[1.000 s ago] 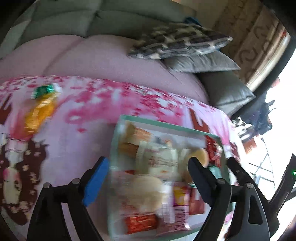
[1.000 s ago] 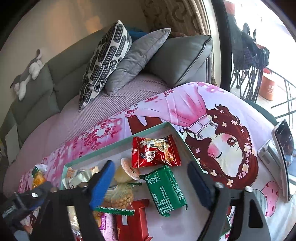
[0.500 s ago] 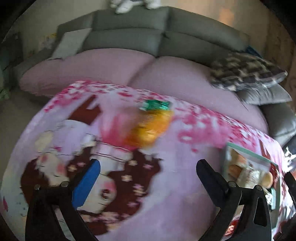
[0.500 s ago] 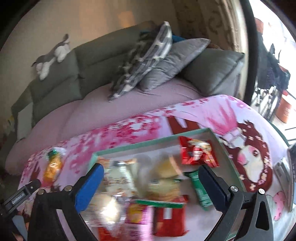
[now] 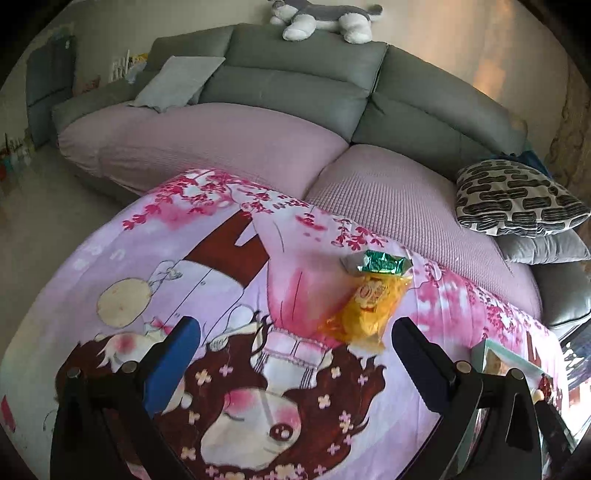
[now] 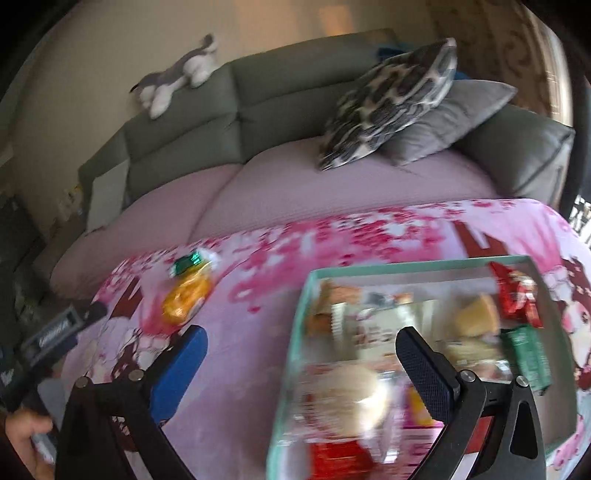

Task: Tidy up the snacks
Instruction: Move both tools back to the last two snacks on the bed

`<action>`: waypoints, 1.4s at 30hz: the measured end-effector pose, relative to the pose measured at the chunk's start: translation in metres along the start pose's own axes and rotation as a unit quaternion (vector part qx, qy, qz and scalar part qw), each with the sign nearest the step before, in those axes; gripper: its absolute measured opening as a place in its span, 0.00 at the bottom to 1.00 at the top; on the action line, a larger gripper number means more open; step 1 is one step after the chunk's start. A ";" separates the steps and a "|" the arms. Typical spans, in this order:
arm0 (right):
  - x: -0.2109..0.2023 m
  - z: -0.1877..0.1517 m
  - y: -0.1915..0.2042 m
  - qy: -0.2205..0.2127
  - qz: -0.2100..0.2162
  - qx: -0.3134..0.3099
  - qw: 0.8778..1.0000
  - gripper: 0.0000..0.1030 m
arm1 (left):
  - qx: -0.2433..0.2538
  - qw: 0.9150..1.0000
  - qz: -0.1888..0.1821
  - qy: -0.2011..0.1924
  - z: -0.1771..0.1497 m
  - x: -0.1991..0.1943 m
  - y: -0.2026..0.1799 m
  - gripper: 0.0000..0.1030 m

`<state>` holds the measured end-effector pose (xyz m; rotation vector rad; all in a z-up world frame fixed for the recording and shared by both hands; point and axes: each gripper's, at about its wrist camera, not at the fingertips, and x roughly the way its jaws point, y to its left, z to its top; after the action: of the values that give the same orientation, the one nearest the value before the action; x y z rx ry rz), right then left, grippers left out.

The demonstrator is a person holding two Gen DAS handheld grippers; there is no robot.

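1. I am looking at the yellow snack bag (image 5: 367,308) in the middle right of my left view; its round red and white emblem is too small to read.
2. I am seeing pale lettering on the green packet (image 6: 529,360) at the right of my right view, blurred past reading.
3. I am reading no words anywhere.

I see a yellow-orange snack bag (image 5: 367,310) with green top, on pink cartoon-print cloth (image 5: 229,280); black-and-white blotched pillow (image 5: 517,197) at right.

grey sofa (image 5: 295,77) (plush toy (image 5: 325,18) atop), cushions (image 5: 517,197)
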<state>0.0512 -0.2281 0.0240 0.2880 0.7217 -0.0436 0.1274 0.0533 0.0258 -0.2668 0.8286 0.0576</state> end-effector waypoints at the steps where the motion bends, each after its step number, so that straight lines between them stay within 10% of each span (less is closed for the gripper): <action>1: 0.003 0.000 0.005 0.004 0.006 -0.002 1.000 1.00 | 0.001 1.000 -0.004 0.007 0.002 0.005 0.001 1.00; 10: 0.073 0.016 0.071 0.068 0.078 -0.003 0.995 1.00 | 0.030 0.996 -0.020 0.086 0.037 0.068 0.016 1.00; 23: 0.196 0.028 0.142 0.141 0.017 -0.061 0.988 1.00 | 0.008 0.990 0.005 0.139 0.054 0.129 0.055 1.00; 42: 0.192 0.037 0.083 0.139 0.003 -0.022 0.990 0.65 | 0.073 0.980 -0.098 0.159 0.072 0.138 -0.042 1.00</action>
<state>0.2308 -0.1472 -0.0559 0.2570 0.9971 0.0186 0.2793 0.0239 -0.0198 -0.2207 1.1141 -0.2355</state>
